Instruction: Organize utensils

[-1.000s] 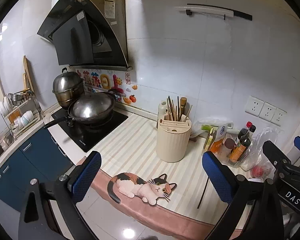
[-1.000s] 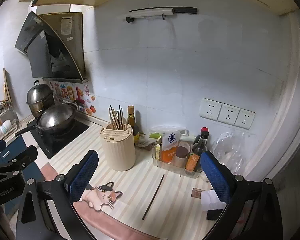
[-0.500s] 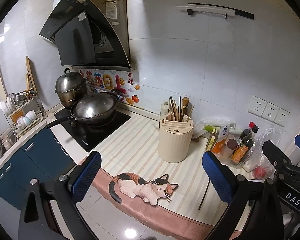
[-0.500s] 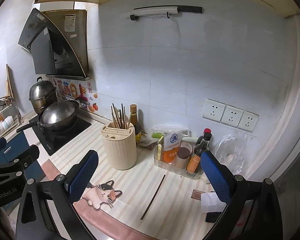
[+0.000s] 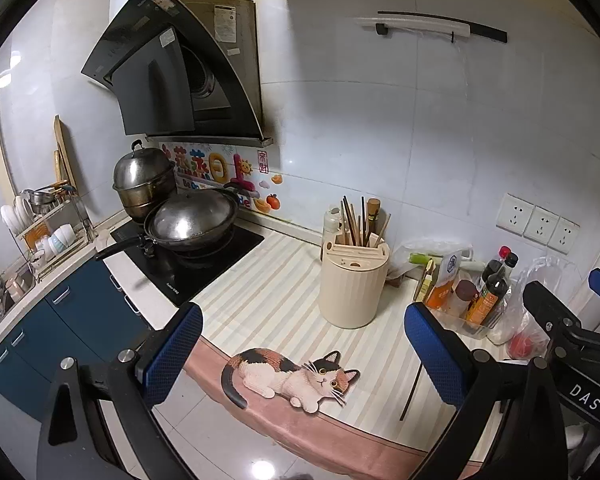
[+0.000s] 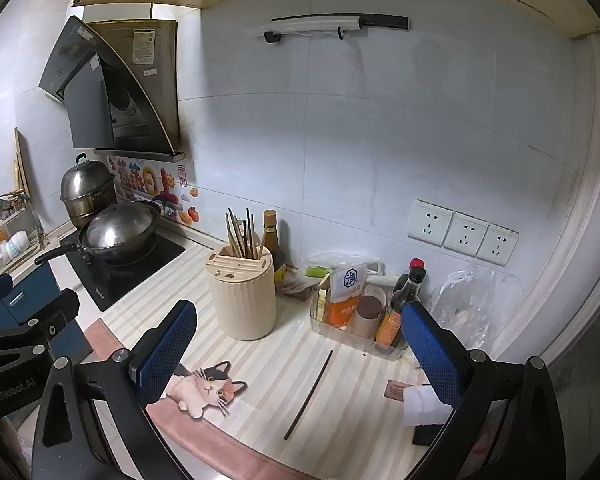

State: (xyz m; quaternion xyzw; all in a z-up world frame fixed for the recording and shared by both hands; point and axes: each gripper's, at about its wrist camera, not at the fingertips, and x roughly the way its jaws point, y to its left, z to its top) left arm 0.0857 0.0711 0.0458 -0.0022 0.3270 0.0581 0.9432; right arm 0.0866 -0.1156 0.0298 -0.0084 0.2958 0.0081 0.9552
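Note:
A single dark chopstick (image 6: pixel 309 394) lies loose on the striped counter mat, between my right gripper's fingers in the right wrist view; its lower part (image 5: pixel 411 391) shows beside the right finger in the left wrist view. A cream ribbed utensil holder (image 6: pixel 242 294) (image 5: pixel 353 282) stands upright behind it with several chopsticks (image 6: pixel 242 234) sticking out. My right gripper (image 6: pixel 298 350) hovers open over the counter's front, nothing between its blue pads. My left gripper (image 5: pixel 302 346) is open too, held above the counter edge near the cat picture (image 5: pixel 290 376), in front of the holder.
A wok (image 5: pixel 192 220) and a steel pot (image 5: pixel 142 178) sit on the black hob at left. A clear tray of sauce bottles (image 6: pixel 374 312) and plastic bags (image 6: pixel 466 296) crowd the back right. A dish rack (image 5: pixel 40 228) stands far left. A range hood (image 5: pixel 176 76) hangs above.
Both grippers have drifted slightly upward and back, so the counter items sit a little lower in each view. The chopstick and holder have not moved; both grippers stay open.

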